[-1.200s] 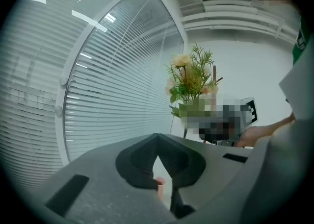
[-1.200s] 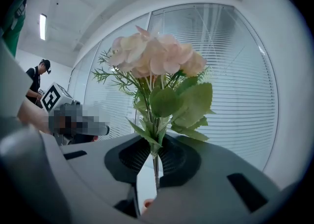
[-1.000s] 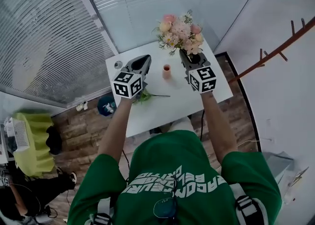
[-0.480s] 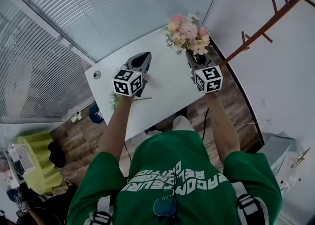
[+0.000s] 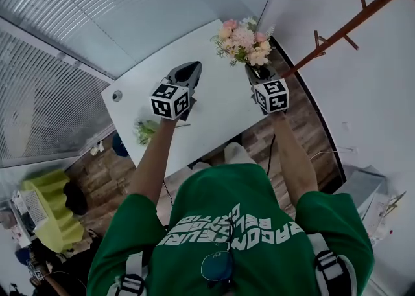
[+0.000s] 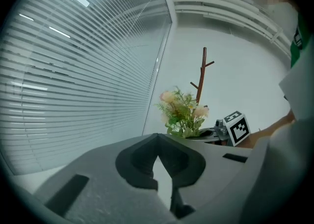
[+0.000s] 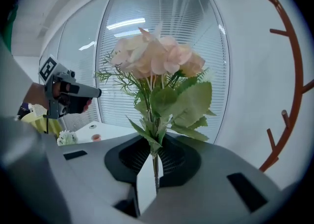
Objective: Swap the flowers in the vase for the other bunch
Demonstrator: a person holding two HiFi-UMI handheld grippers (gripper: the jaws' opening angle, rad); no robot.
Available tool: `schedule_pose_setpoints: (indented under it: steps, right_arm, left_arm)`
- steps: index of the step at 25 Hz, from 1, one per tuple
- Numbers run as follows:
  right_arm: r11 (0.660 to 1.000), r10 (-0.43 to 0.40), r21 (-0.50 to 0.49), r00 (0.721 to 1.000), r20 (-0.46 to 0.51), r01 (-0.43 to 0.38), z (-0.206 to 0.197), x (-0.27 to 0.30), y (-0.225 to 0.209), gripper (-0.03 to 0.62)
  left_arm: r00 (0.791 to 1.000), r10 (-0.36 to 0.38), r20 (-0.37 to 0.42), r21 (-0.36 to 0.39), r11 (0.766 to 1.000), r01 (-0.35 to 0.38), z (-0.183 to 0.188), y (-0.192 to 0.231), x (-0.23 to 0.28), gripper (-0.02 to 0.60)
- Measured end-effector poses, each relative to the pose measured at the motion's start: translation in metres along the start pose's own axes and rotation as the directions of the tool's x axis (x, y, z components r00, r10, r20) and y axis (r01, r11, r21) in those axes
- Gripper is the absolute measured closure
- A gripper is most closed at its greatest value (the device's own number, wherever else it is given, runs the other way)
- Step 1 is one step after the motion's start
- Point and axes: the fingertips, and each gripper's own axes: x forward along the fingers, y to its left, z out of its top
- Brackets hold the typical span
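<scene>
1. Head view: my right gripper (image 5: 255,73) holds the pink bunch (image 5: 243,37) in the air over the table's (image 5: 217,103) far corner. My left gripper (image 5: 192,68) hovers mid-table. The white bunch (image 5: 146,131) lies at the near edge.
2. Left gripper view: jaws drawn together, nothing between them.
3. Right gripper view: jaws narrow, clamped on the thin stems just under the leaves. The small vase (image 7: 95,137) stands on the table, well apart.
4. Handling, my judgement: light and top-heavy, with thin stems and soft blooms. I would take either bunch low on the stems, never by the heads.
</scene>
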Motion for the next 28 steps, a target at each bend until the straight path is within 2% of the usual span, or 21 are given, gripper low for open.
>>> schedule_pose_setpoints:
  steps: [9, 15, 22, 28]
  right_arm:
    - [0.998, 0.052, 0.044, 0.979, -0.198, -0.045, -0.086, 0.048, -0.031, 0.549]
    - [0.995, 0.1, 0.052, 0.941, -0.323, -0.087, -0.142, 0.081, -0.047, 0.549]
    - [0.984, 0.178, 0.064, 0.883, -0.434, -0.167, -0.195, 0.118, -0.046, 0.549]
    - [0.975, 0.222, 0.089, 0.85, -0.478, -0.204, -0.22, 0.13, -0.042, 0.549]
  left_arm:
    - [0.998, 0.04, -0.052, -0.058, 0.997, -0.043, -0.033, -0.001, 0.025, 0.577]
    - [0.993, 0.087, -0.082, -0.094, 0.991, -0.095, -0.052, 0.004, 0.04, 0.577]
    - [0.978, 0.175, -0.113, -0.158, 0.969, -0.192, -0.078, 0.013, 0.046, 0.577]
    - [0.965, 0.227, -0.132, -0.18, 0.952, -0.248, -0.088, 0.017, 0.044, 0.577]
